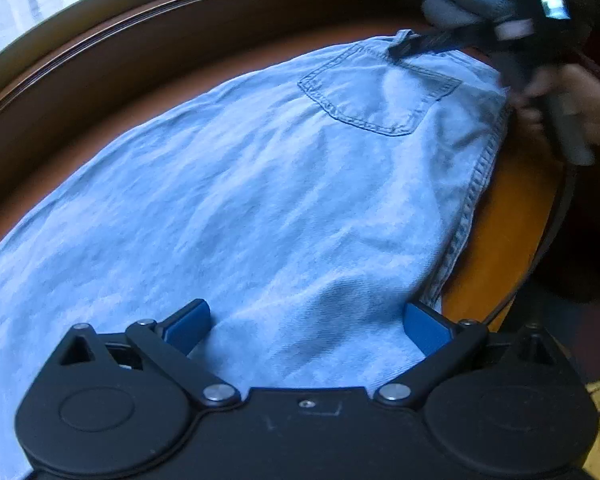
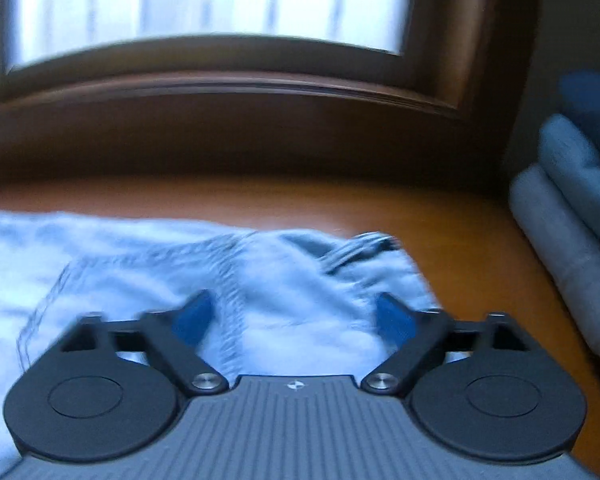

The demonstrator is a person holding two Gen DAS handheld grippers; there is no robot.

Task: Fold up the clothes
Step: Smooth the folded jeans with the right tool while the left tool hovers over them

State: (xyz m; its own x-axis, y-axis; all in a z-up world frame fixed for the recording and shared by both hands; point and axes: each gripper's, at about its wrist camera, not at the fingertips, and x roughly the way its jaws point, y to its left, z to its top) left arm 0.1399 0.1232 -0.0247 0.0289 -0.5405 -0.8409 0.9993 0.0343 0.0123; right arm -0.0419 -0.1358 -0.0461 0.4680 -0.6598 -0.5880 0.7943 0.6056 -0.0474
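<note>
Light denim jeans (image 1: pixel 260 184) lie spread across the wooden desk (image 1: pixel 496 232). Left fingers (image 1: pixel 306 326) spread wide above the cloth, gripping nothing; right fingers (image 2: pixel 300 318) likewise spread over the waistband, holding nothing

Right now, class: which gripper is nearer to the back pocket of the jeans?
Right. The right gripper sits at the waistband just past the back pocket. The left gripper hovers over the jeans well down the leg, away from it.
</note>
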